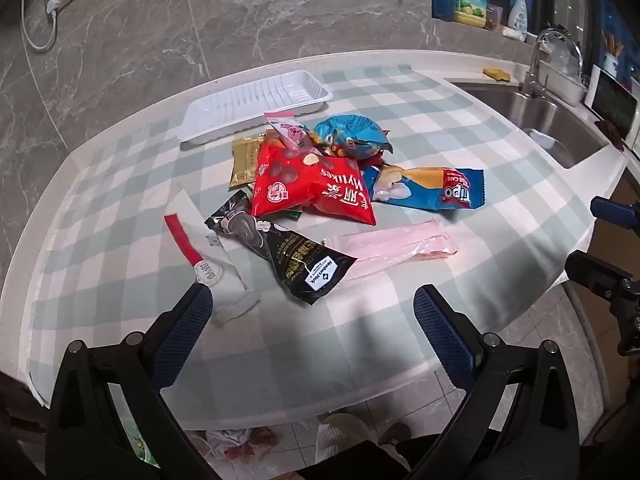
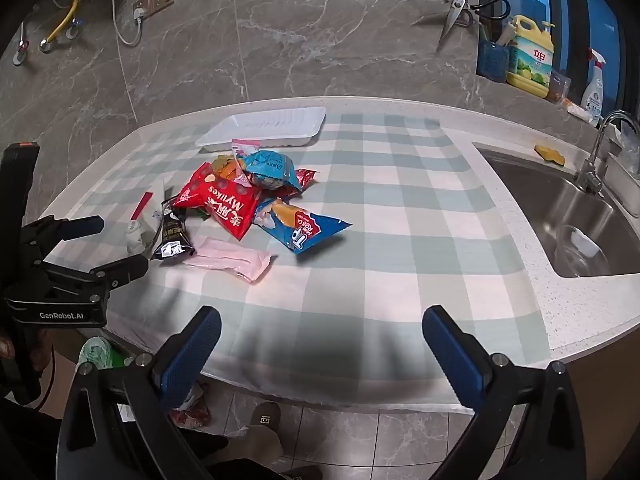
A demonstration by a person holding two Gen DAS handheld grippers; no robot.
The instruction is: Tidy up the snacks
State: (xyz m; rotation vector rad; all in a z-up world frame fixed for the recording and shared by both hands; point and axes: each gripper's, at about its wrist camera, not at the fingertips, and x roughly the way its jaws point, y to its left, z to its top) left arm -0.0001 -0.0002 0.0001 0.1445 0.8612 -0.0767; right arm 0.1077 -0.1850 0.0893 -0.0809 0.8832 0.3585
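Note:
A heap of snack packets lies on the checked cloth: a red Mylikes bag (image 1: pixel 312 188) (image 2: pixel 224 204), a blue Tipo packet (image 1: pixel 428 188) (image 2: pixel 304 228), a round blue packet (image 1: pixel 352 136) (image 2: pixel 268 168), a black packet (image 1: pixel 292 252) (image 2: pixel 172 236), a pink packet (image 1: pixel 392 244) (image 2: pixel 232 258), a gold one (image 1: pixel 246 160) and a white one with a red strip (image 1: pixel 208 268). Behind the heap sits an empty white tray (image 1: pixel 256 104) (image 2: pixel 264 126). My left gripper (image 1: pixel 312 308) hovers open near the cloth's front edge, short of the black packet. My right gripper (image 2: pixel 322 328) is open too, over bare cloth right of the heap.
A steel sink (image 2: pixel 568 216) with a tap (image 2: pixel 600 148) lies to the right, a yellow sponge (image 2: pixel 550 154) at its rim. Bottles (image 2: pixel 530 56) and scissors (image 2: pixel 454 12) stand by the window. The marble wall carries a socket (image 2: pixel 154 0). Below the counter edge is tiled floor with a person's slippered foot (image 2: pixel 264 424).

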